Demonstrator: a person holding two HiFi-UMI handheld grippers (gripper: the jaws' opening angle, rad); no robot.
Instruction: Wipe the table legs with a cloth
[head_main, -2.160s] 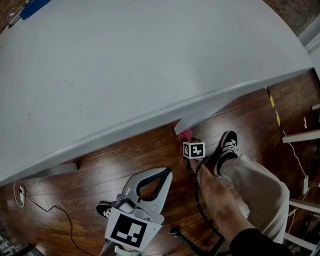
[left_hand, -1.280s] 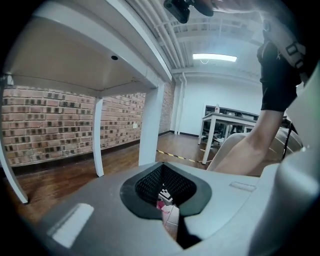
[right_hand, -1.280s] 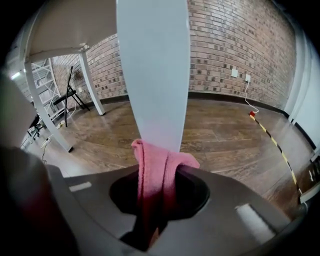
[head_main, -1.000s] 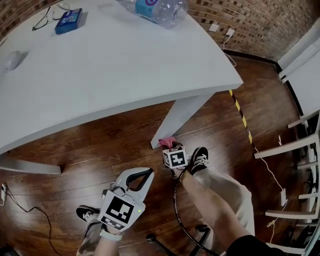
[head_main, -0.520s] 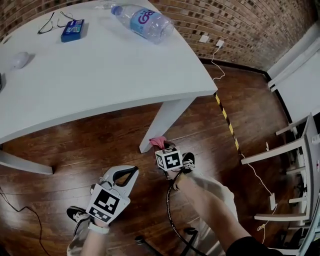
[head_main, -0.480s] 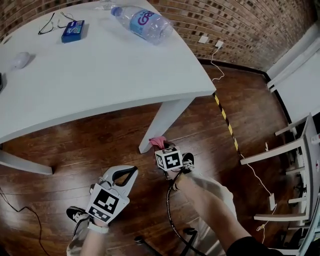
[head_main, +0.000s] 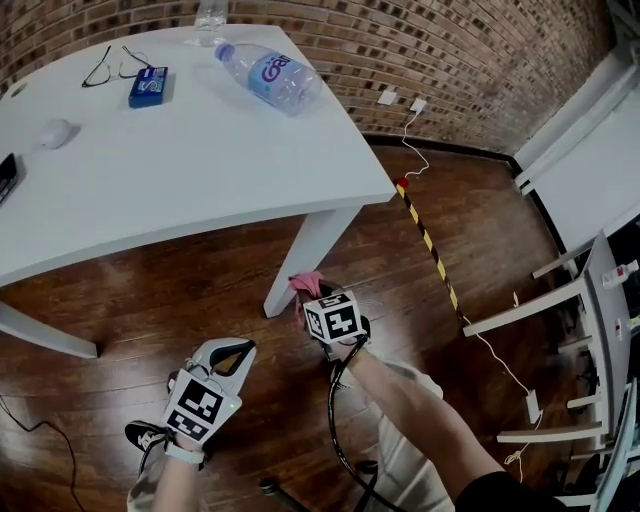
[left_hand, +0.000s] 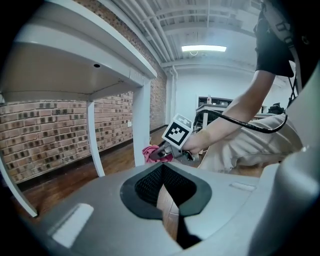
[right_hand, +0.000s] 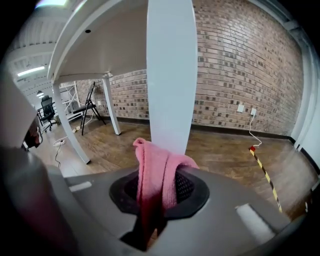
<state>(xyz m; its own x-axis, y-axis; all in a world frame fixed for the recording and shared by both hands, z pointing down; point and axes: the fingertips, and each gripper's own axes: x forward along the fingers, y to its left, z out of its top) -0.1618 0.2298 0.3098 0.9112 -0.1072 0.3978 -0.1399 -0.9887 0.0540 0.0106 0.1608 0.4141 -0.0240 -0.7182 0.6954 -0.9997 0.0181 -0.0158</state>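
The white table leg (head_main: 298, 252) drops from the table's near right corner to the wooden floor. My right gripper (head_main: 311, 297) is low at the foot of that leg, shut on a pink cloth (head_main: 303, 283). In the right gripper view the pink cloth (right_hand: 155, 170) bulges up out of the closed jaws, with the table leg (right_hand: 170, 75) directly behind it and very near. My left gripper (head_main: 242, 348) is shut and empty, held lower left of the leg. The left gripper view shows the leg (left_hand: 141, 125), the cloth (left_hand: 150, 152) and the right gripper's marker cube (left_hand: 178, 131) ahead.
On the white tabletop (head_main: 200, 170) lie a plastic bottle (head_main: 268, 75), a blue box (head_main: 148, 87), glasses (head_main: 105, 65) and a mouse (head_main: 55, 132). Yellow-black tape (head_main: 425, 240) crosses the floor on the right. White furniture (head_main: 590, 290) stands far right. Another table leg (head_main: 45, 335) is at the left.
The head view has pulled back and up, showing more tabletop and room. The right gripper stays at the leg's foot with the cloth. The left gripper has drifted left and lower in view.
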